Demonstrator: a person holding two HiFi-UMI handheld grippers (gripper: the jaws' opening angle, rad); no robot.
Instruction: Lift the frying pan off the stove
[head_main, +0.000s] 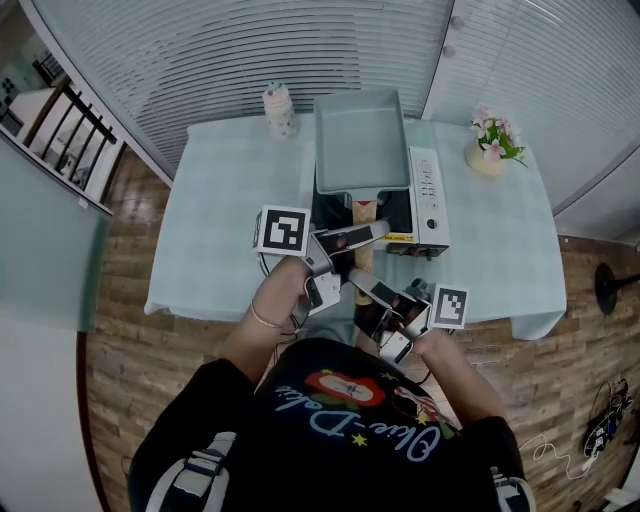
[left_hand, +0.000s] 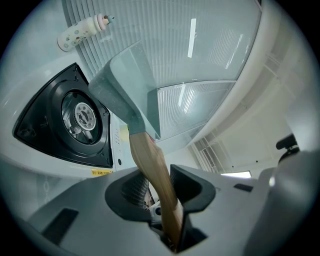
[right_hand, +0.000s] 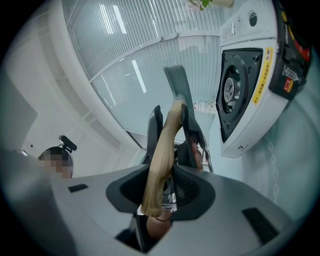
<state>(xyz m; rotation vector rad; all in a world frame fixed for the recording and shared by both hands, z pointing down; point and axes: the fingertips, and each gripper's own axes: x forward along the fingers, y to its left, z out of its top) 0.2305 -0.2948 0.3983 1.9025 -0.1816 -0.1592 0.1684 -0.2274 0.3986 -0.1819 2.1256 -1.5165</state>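
A rectangular grey-green frying pan (head_main: 360, 140) with a wooden handle (head_main: 364, 212) hangs over the portable gas stove (head_main: 430, 200). In the left gripper view the pan (left_hand: 120, 95) is tilted and clear of the bare black burner (left_hand: 82, 117). My left gripper (head_main: 350, 240) is shut on the handle (left_hand: 152, 165), which runs between its pads. Just behind it, my right gripper (head_main: 365, 288) is shut on the handle's end (right_hand: 162, 155). In the right gripper view the stove (right_hand: 245, 90) lies to the right.
The stove sits on a table with a pale cloth (head_main: 220, 230). A white spotted bottle (head_main: 281, 110) stands at the back left, a flower vase (head_main: 493, 145) at the back right. Slatted white walls close behind the table; wooden floor surrounds it.
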